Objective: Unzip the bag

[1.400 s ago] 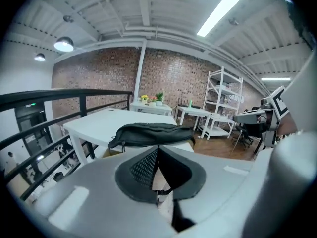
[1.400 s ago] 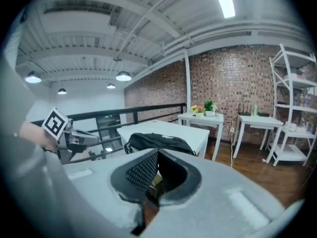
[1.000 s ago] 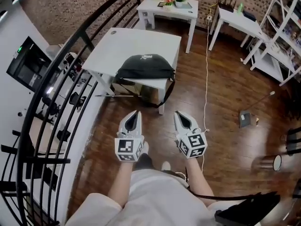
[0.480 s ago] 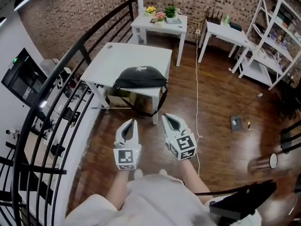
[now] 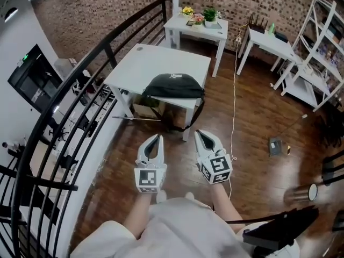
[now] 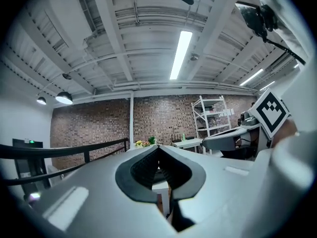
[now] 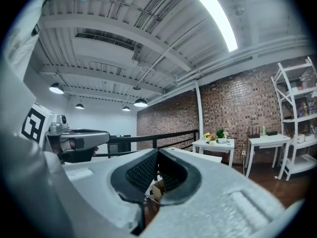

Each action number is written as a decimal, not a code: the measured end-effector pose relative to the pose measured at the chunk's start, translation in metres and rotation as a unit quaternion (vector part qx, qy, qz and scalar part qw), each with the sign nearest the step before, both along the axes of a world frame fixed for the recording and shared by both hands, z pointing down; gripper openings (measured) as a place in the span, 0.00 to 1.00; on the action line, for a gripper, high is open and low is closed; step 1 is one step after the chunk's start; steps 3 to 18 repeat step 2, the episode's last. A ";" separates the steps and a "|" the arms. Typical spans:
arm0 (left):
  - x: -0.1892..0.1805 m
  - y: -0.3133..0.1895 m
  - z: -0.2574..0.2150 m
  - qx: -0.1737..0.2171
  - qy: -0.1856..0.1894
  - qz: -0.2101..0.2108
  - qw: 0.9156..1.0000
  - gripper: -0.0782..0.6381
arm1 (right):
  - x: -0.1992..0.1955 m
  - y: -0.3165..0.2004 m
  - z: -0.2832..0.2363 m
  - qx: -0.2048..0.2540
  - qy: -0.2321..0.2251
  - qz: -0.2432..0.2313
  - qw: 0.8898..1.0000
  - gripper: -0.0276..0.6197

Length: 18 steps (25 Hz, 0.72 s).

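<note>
Black matt cloth bag (image 5: 174, 86) lies on a smooth white counter (image 5: 156, 63); the floor (image 5: 252, 117) is glossy dark wood, the far wall (image 5: 97, 9) rough brick, the left railing (image 5: 109, 47) black metal

Bag (image 5: 174, 86): black, small white mark on top
Near table (image 5: 161, 61): white top and legs
Left gripper (image 5: 156, 137) and right gripper (image 5: 198, 133): pale grey shells, black finely ribbed pads, each cube with black-and-white square markers
Floor (image 5: 252, 112): dark brown glossy planks
Wall (image 5: 91, 9): red-brown brick with pale mortar lines
Railing (image 5: 80, 73): black
Far table (image 5: 203, 29): white
Flowers (image 5: 187, 10): yellow and pink
Plant (image 5: 210, 14): green
Shelving (image 5: 317, 47): white
Cable (image 5: 234, 101): white
Person's clothing (image 5: 177, 230): pale off-white
</note>
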<state>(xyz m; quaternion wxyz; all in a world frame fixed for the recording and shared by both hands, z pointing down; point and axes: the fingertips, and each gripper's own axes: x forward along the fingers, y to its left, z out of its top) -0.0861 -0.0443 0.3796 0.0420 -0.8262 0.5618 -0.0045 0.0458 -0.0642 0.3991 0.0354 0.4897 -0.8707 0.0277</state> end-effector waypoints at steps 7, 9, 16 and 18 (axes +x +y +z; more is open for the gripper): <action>-0.009 0.001 0.003 -0.005 0.004 -0.002 1.000 0.13 | -0.012 0.002 0.002 -0.001 0.000 -0.007 1.000 0.03; -0.009 0.001 0.003 -0.005 0.004 -0.002 1.000 0.13 | -0.012 0.002 0.002 -0.001 0.000 -0.007 1.000 0.03; -0.009 0.001 0.003 -0.005 0.004 -0.002 1.000 0.13 | -0.012 0.002 0.002 -0.001 0.000 -0.007 1.000 0.03; -0.009 0.001 0.003 -0.005 0.004 -0.002 1.000 0.13 | -0.012 0.002 0.002 -0.001 0.000 -0.007 1.000 0.03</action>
